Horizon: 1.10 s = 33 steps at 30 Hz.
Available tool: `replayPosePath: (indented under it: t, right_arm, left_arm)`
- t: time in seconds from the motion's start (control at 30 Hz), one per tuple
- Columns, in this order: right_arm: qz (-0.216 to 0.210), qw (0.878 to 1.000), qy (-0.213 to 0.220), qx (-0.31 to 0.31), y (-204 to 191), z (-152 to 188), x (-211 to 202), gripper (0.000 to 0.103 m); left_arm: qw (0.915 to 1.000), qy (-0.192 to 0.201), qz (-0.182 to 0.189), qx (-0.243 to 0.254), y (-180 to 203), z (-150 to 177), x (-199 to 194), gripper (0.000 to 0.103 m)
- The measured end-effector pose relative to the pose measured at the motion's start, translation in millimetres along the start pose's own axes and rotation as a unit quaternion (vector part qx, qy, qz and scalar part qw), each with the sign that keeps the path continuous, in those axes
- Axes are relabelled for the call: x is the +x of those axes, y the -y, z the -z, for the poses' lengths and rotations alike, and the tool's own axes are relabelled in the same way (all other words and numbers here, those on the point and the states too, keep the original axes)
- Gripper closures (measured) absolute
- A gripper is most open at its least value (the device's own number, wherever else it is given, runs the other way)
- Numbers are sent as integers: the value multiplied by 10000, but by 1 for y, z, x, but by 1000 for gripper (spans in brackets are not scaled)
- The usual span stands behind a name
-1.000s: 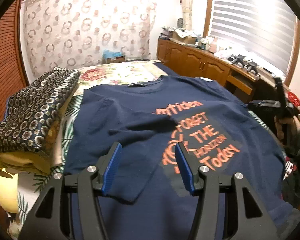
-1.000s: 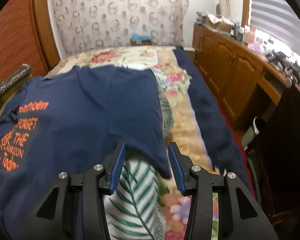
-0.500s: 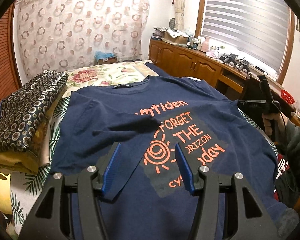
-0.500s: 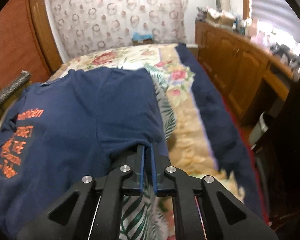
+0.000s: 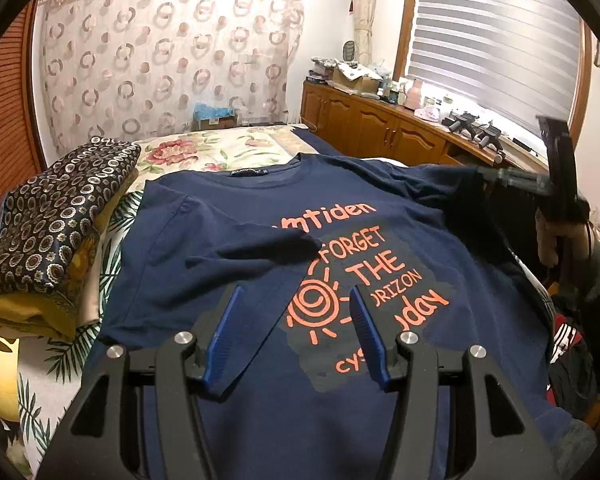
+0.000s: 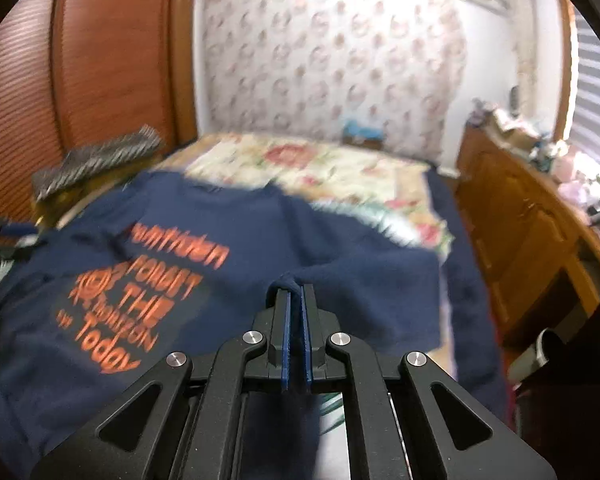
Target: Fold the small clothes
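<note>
A navy T-shirt (image 5: 228,220) with orange lettering lies face up on the bed. Its left sleeve (image 5: 252,254) is folded in over the chest. My left gripper (image 5: 296,300) hovers open just above the shirt's lower front, nothing between its blue fingers. In the right wrist view my right gripper (image 6: 296,296) is shut on the right sleeve (image 6: 360,280) of the T-shirt (image 6: 240,236), lifting it off the bed toward the shirt's middle. That view is blurred. The right gripper (image 5: 500,178) also shows at the right of the left wrist view, held by a hand (image 5: 552,240).
A stack of folded clothes topped by a dark ring-patterned piece (image 5: 56,208) sits left of the shirt. The floral bedspread (image 5: 220,148) extends to the far wall. A wooden cabinet (image 5: 380,128) with clutter runs along the right side under the window.
My right gripper shut on the right sleeve's edge and has lifted it, swinging left over the shirt. The left gripper stayed open and rose slightly.
</note>
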State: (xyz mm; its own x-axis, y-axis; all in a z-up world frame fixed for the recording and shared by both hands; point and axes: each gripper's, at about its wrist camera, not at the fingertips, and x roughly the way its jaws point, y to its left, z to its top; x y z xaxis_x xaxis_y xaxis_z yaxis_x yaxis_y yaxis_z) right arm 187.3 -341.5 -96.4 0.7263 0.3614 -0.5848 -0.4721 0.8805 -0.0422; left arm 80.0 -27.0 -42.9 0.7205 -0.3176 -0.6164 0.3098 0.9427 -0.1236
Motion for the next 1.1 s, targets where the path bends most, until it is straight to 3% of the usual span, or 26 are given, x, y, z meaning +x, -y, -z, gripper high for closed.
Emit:
replayPosePath:
  t: [0.2,0.33,0.43,0.57,0.7,0.93,1.1]
  right_arm:
    - [-44,9984,-548,152,-6,32,21,96]
    - [68,9974,-658,290,0,44,14,83]
    - [138,9974,-606,357,5,51,0,65]
    - [368,9967,-454,570,26,49,-12,55]
    - [577,9942,-417,805,49,42,-7,52]
    - [947,9822,-885,1357,106,29,43,51]
    - [884,9773,-1088,1590,127,25,63,51]
  left_arm:
    - [10000,59,-32,0,3,-1,-3,49]
    - [9999,81,-78,-4,4,-2,-6,49]
    - [9998,153,-108,-8,6,-4,-10,49]
    - [9996,235,-129,-22,7,-5,-14,49]
    - [9995,289,-142,-35,7,-6,-15,49]
    - [9995,271,-152,-40,8,-5,-15,49]
    - [9996,228,-139,-80,7,-3,-14,49]
